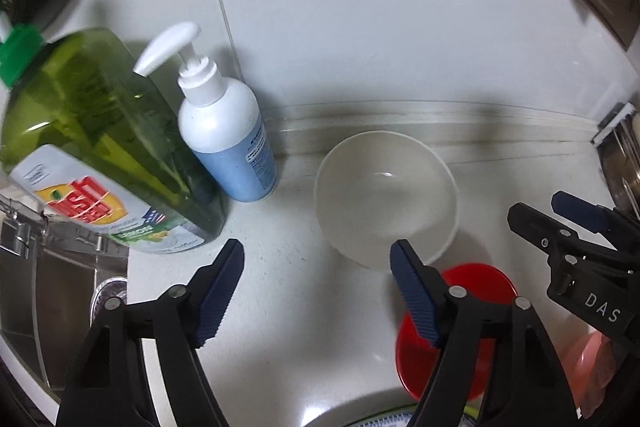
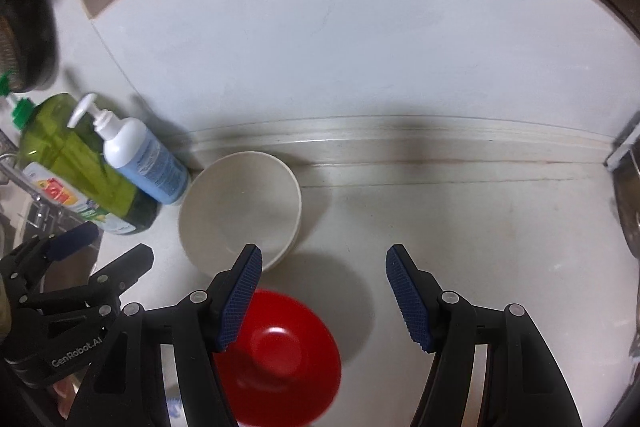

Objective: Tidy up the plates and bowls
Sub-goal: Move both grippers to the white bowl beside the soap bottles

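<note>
A white bowl (image 1: 386, 195) (image 2: 240, 207) stands upright on the pale counter near the back wall. Just in front of it sits a red bowl (image 1: 476, 283) (image 2: 288, 347), also upright. My left gripper (image 1: 318, 251) (image 2: 120, 241) hovers open over the counter, and its right finger overlaps the white bowl's near rim in the picture; nothing is between its pads. My right gripper (image 2: 324, 253) (image 1: 536, 205) is open above the red bowl's far right side, with bare counter between its fingers. Whether any finger touches a bowl I cannot tell.
A green dish-soap bottle (image 1: 92, 115) (image 2: 76, 155) and a white pump bottle (image 1: 224, 131) (image 2: 140, 155) stand left of the white bowl. A steel sink (image 1: 48, 287) lies at the far left. A metal rack edge (image 1: 624, 163) is at the right, and something pink (image 1: 588, 359) lies low right.
</note>
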Demonstrator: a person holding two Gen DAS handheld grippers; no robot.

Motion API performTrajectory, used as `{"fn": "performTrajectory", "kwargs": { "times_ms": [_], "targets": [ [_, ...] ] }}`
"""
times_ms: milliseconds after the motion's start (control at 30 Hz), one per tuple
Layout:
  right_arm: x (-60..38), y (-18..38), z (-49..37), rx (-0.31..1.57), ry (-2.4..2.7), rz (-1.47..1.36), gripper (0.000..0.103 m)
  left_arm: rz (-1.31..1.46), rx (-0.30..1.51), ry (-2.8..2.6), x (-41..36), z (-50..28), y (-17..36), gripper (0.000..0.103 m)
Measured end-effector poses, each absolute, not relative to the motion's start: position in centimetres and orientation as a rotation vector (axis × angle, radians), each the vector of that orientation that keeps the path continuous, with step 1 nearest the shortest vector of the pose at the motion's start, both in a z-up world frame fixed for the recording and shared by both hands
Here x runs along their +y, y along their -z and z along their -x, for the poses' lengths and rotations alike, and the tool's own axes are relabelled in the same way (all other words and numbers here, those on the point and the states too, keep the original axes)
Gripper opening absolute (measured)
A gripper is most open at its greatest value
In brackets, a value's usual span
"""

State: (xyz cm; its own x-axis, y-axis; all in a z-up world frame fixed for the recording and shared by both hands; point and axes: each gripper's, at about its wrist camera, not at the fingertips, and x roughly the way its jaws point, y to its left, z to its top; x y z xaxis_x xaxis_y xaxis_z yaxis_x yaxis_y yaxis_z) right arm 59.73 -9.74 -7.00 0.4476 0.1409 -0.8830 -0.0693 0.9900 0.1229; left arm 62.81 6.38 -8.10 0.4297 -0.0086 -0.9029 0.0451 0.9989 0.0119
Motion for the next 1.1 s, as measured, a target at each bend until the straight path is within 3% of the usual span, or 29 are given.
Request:
{"fn": "performTrajectory", "kwargs": {
  "times_ms": [200, 300, 500, 633, 800, 1000, 1100],
  "targets": [
    [-9.3, 9.8, -62.6, 1.174, -0.145, -0.106, 0.064, -0.052, 1.146, 0.024, 6.2, -64.8, 9.9, 0.066],
    [-9.6, 10.8, -63.3, 1.207, -0.143, -0.107, 0.053, -0.053, 1.159, 0.027, 6.3, -65.9, 10.8, 0.059],
    [-9.3, 12.4, -64.5, 1.249, -0.152, -0.122, 0.044, -0.023, 1.204, 0.027, 6.5, -67.0, 12.6, 0.043],
    [-9.1, 13.2, -65.1, 1.268, -0.166, -0.137, 0.037, -0.026, 1.204, 0.027, 6.1, -67.5, 13.4, 0.038],
    [-8.9, 13.9, -65.6, 1.287, -0.176, -0.138, 0.027, 0.003, 1.24, 0.042, 6.2, -68.7, 15.0, 0.022],
    [-9.2, 14.5, -66.2, 1.295, -0.175, -0.139, 0.018, 0.028, 1.254, 0.059, 6.5, -69.2, 16.3, 0.01],
    [-9.0, 14.8, -66.1, 1.298, -0.185, -0.15, 0.013, 0.039, 1.247, 0.057, 6.8, -69.2, 16.6, 0.009]
  ]
}}
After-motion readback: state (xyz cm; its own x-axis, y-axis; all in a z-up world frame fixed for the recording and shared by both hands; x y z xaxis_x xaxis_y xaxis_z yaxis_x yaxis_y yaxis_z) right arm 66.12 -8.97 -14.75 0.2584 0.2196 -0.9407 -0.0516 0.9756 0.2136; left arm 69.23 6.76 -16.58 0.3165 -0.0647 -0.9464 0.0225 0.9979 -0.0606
